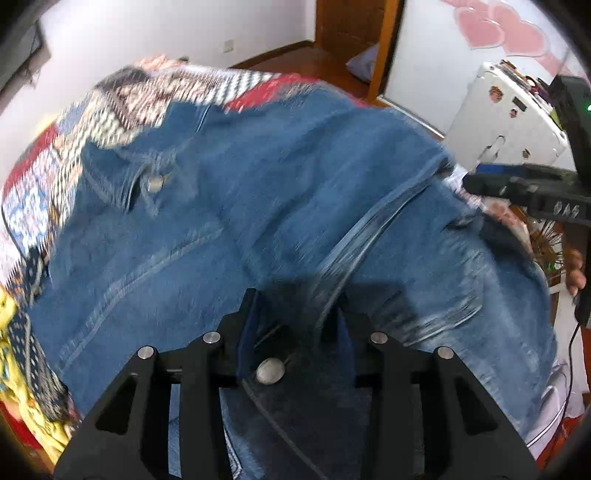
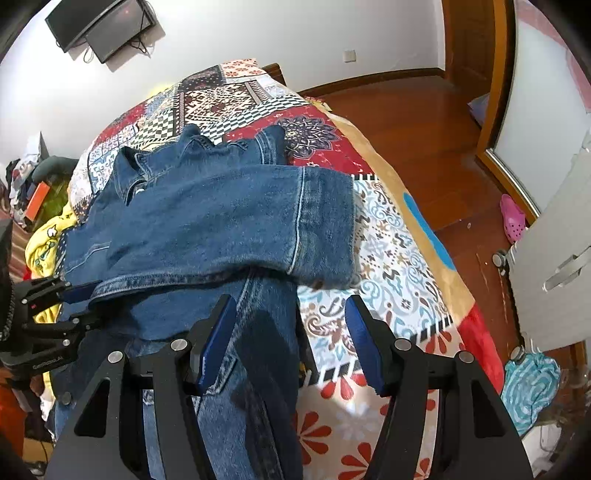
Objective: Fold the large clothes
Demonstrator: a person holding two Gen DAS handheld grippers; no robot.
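Denim jacket (image 2: 207, 221) lies spread on a bed covered by a patchwork quilt (image 2: 391, 258), one sleeve (image 2: 258, 218) folded across the body, cuff toward the quilt's right side. Collar at the far end.

Left tongs (image 1: 297, 306) point steeply down onto the jacket; picture blurred. Denim with a seam runs between the two fingers and a metal button (image 1: 270, 371) sits just behind them. Jaws stand partly apart; whether the pads press the cloth, cannot tell. In the right wrist view the left tongs (image 2: 79, 299) sit at the jacket's near left edge, at the hem.

Right tongs (image 2: 291, 332) hang over the jacket's lower right edge, jaws moderately wide, blue pads (image 2: 216, 343) clear of the cloth, nothing gripped. Denim passes under the left finger; quilt shows under the right.

Yellow garment (image 2: 46, 240) lies left of the jacket. Wall screen (image 2: 99, 26) beyond the bed. Wooden floor (image 2: 424, 122) to the right.
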